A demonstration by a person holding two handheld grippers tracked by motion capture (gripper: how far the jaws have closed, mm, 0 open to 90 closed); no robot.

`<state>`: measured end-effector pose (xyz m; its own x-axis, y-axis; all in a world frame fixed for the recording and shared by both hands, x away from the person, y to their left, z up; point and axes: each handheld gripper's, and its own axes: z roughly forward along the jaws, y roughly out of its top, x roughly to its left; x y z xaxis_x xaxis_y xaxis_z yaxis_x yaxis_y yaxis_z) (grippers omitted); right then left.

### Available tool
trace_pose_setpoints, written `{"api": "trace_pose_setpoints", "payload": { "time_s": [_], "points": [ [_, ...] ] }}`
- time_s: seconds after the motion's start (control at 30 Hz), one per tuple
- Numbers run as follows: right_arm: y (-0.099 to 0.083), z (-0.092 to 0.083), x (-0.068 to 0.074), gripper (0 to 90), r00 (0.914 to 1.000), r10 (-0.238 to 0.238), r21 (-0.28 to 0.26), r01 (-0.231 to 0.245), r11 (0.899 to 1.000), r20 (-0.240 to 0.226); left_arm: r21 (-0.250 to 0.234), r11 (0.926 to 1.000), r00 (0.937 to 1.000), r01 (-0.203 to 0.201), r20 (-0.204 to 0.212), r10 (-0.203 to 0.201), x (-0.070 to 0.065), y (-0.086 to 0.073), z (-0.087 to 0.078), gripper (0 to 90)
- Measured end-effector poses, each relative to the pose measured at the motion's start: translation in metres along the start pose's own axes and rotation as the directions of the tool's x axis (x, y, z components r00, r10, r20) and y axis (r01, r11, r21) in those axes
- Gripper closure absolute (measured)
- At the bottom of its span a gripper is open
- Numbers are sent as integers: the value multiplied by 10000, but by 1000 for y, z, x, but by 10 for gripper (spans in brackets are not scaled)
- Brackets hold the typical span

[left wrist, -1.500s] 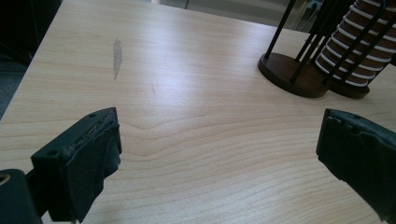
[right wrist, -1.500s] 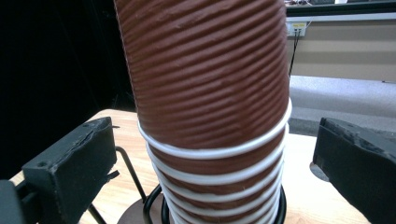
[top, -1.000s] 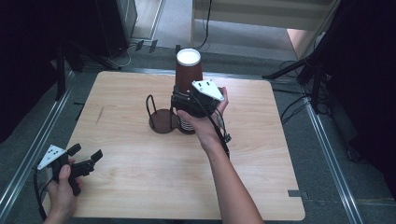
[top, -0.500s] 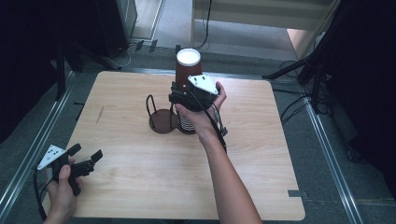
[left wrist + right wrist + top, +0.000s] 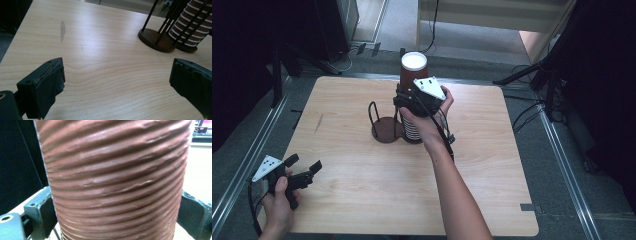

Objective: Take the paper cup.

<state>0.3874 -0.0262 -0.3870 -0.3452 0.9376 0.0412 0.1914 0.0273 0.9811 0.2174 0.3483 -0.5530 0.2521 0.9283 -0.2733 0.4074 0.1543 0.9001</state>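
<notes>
Light wooden table [image 5: 362, 200], rounded corners, grey smudge on its left part. Near the middle-rear stands a dark wire cup holder [image 5: 384, 125] with two round bases: the left bay holds nothing, the right bay carries a stack of brown cups [image 5: 412, 129] with white rims, seen from the left gripper view as banded rings behind black rods.

Right gripper [image 5: 404, 100]: held above the stack, grey three-cornered plate on top, cable trailing down along the forearm. Its jaws sit on either side of the top ribbed brown cup [image 5: 414, 67], whose white inside faces up. In the right gripper view the ribbed wall [image 5: 115, 182] runs from one black jaw to the other, both jaws against the cup; it grips the cup.

Left gripper [image 5: 304, 167]: at the near left corner of the table, low, well apart from the holder. Jaws spread wide, nothing between them but bare wood. It points across the table toward the holder.
</notes>
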Motion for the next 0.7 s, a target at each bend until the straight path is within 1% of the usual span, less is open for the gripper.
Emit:
{"api": "trace_pose_setpoints", "payload": {
  "time_s": [0.07,0.23,0.3,0.37,0.47,0.53,0.7],
  "points": [
    [1,-1,0,78,10000,-70,-24,70,10000,-5,6,10000,10000,6,-6,-6,0,0,0,7],
    [3,-1,0,80,9998,-204,78,204,9998,-11,-6,10000,10000,-14,20,14,0,0,0,7],
    [3,-1,1,82,9997,-251,33,251,9997,9,3,10000,10000,-2,-1,2,0,0,0,7],
    [3,-2,1,84,9997,-249,-7,249,9997,21,9,10000,10000,-6,11,6,0,0,0,7],
    [7,-4,2,96,10000,-91,-315,91,9995,5,-13,10000,10000,-29,18,29,-1,0,0,7],
    [10,-6,2,98,9999,-112,-481,113,9988,24,-8,10000,10000,-20,20,20,-1,0,0,7],
    [20,-8,2,101,9999,14,-526,-23,9986,-166,-3,10000,10000,-21,17,21,-1,0,0,7]
  ]
}}
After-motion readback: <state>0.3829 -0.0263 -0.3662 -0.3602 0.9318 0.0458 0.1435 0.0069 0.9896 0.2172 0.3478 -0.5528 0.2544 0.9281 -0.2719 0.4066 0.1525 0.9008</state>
